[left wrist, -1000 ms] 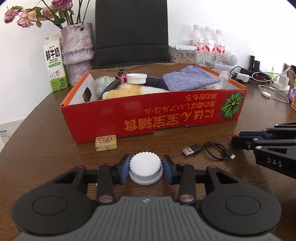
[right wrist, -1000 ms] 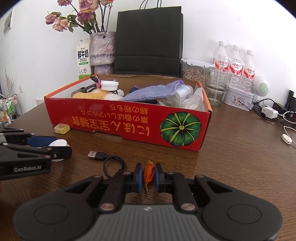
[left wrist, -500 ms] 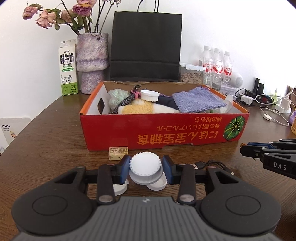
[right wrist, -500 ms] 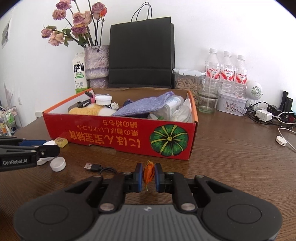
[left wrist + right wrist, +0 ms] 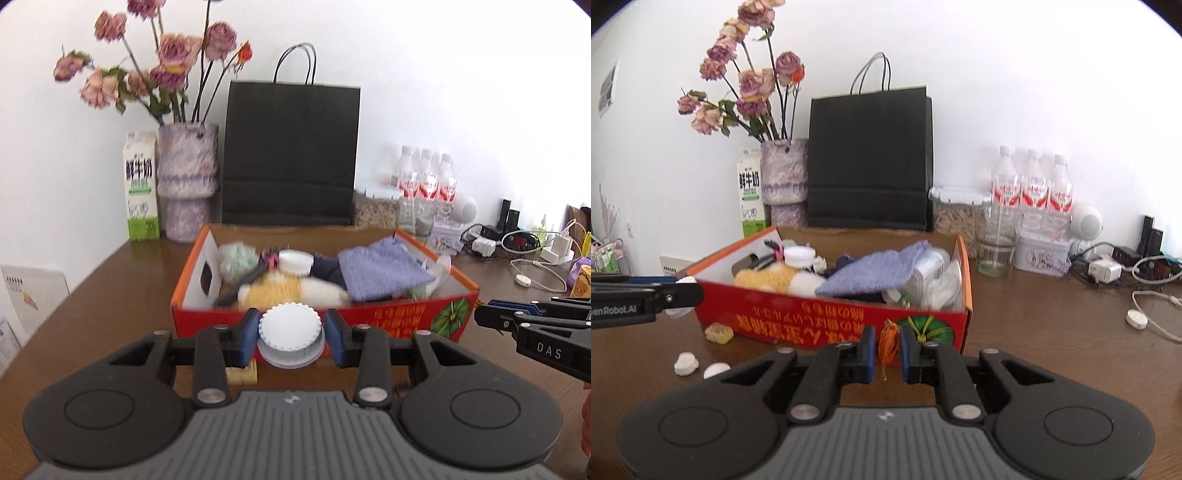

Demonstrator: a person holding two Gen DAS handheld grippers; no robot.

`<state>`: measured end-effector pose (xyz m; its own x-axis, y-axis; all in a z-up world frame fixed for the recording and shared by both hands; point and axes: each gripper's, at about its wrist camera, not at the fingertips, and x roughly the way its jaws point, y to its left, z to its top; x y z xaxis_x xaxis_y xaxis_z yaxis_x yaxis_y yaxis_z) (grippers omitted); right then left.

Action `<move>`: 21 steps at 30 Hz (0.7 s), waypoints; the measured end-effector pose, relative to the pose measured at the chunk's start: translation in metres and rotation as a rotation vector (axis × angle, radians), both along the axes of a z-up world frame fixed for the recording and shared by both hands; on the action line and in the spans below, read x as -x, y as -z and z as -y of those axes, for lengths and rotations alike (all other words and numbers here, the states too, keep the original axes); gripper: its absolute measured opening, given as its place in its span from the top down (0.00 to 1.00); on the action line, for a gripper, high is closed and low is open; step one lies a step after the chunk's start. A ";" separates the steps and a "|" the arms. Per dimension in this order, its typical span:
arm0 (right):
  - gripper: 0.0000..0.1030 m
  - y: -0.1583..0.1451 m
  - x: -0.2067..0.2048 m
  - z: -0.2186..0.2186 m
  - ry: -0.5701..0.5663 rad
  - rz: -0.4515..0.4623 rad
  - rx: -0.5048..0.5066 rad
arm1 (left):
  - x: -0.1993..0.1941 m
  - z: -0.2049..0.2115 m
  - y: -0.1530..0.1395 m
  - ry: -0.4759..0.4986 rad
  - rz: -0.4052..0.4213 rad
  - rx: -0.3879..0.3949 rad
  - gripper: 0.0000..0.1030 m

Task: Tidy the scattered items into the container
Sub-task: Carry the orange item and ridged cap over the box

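A: How much room is there ahead of the left gripper (image 5: 290, 338)?

B: It grips a white ribbed cap (image 5: 289, 329) between its blue pads, and the near wall of the red box (image 5: 399, 317) stands just beyond the fingertips. The box is open on top, its rim clear, but inside it is crowded: a purple cloth (image 5: 380, 271), a yellow plush toy (image 5: 273, 290), a white jar (image 5: 294, 261).

A: And the right gripper (image 5: 887, 349)?

B: Clenched on a small orange tassel (image 5: 888, 343), facing the box corner with the green pumpkin print (image 5: 929, 330).

A: Anything loose nearby?

B: On the table (image 5: 1052, 325), left of the right gripper, lie a yellow block (image 5: 719, 333) and two white caps (image 5: 686, 363). A black bag (image 5: 290, 155) and a vase (image 5: 187, 181) stand behind the box
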<state>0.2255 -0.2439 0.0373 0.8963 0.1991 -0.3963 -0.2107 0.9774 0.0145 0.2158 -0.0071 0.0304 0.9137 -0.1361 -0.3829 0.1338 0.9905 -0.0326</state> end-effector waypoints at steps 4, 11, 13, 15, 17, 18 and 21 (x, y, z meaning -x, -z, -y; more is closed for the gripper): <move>0.88 -0.020 -0.011 -0.006 -0.019 0.042 -0.001 | -0.015 0.002 -0.025 -0.005 0.071 0.000 0.62; 0.88 -0.046 -0.051 -0.030 -0.035 0.105 -0.034 | -0.048 -0.002 -0.038 -0.045 0.101 0.079 0.62; 0.88 -0.046 -0.066 -0.037 -0.038 0.099 -0.075 | -0.060 -0.005 -0.037 -0.053 0.092 0.101 0.62; 0.88 -0.044 -0.082 -0.045 -0.049 0.088 -0.077 | -0.073 -0.007 -0.034 -0.056 0.084 0.109 0.62; 0.88 -0.040 -0.098 -0.052 -0.058 0.073 -0.079 | -0.085 -0.008 -0.031 -0.062 0.076 0.105 0.62; 0.88 -0.036 -0.106 -0.055 -0.059 0.062 -0.082 | -0.092 -0.008 -0.029 -0.065 0.072 0.103 0.62; 0.88 -0.026 -0.124 -0.062 -0.065 0.036 -0.070 | -0.110 -0.010 -0.021 -0.075 0.066 0.085 0.62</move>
